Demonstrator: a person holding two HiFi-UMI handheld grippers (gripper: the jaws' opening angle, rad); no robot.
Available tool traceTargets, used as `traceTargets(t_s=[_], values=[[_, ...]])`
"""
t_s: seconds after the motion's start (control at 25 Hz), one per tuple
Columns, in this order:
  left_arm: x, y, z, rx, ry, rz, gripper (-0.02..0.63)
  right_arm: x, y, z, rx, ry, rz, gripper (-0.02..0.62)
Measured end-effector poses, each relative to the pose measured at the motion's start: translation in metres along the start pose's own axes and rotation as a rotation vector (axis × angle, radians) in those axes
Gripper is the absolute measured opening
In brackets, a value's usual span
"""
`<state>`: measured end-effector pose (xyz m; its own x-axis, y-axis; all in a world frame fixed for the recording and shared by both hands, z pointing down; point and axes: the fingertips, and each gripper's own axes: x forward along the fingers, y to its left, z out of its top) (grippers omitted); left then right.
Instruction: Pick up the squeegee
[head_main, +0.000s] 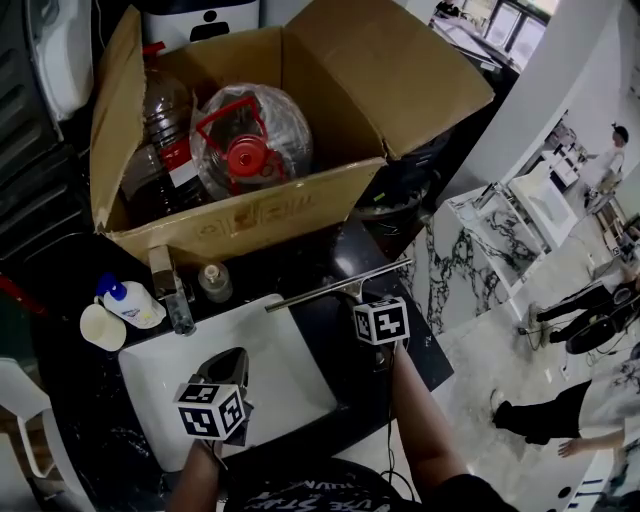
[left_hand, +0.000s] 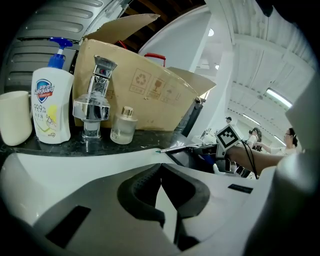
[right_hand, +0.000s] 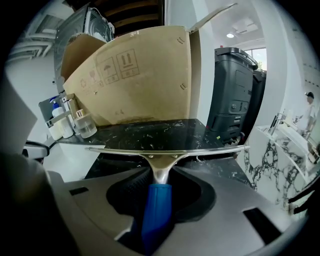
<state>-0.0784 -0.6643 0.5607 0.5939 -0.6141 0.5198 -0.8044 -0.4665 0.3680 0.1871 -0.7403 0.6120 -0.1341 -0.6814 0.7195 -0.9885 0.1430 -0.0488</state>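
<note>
Clamping squeegee (right_hand: 165, 150) handle, right claw (right_hand: 159, 175)

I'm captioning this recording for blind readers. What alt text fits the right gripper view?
The right gripper holds a squeegee by its blue handle, the metal blade running level across the view before a black marble counter. Behind stands a large open cardboard box, with a soap bottle far left.

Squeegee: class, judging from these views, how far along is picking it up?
Done: the right gripper is at the squeegee, with its jaws closed round the blue handle. In hand: the grip. The blade sits low by the dark counter, so a lift cannot be confirmed. Left: raising it clear. The left gripper is shut and empty over the sink.
</note>
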Motion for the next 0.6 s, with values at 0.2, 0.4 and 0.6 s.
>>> traceTargets(t_s=[0.2, 0.4, 0.6], values=[[-0.002, -0.002, 0.001, 0.013, -0.004, 0.005, 0.020, -0.003, -0.001, -0.003, 0.013, -0.006, -0.007, 0.141], [-0.007, -0.011, 0.001, 0.023, -0.009, 0.011, 0.020, -0.013, 0.002, -0.006, 0.036, -0.035, 0.026, 0.140], [-0.022, -0.027, 0.001, 0.036, -0.022, 0.022, 0.020, -0.040, 0.004, -0.006, 0.051, -0.081, 0.048, 0.140]])
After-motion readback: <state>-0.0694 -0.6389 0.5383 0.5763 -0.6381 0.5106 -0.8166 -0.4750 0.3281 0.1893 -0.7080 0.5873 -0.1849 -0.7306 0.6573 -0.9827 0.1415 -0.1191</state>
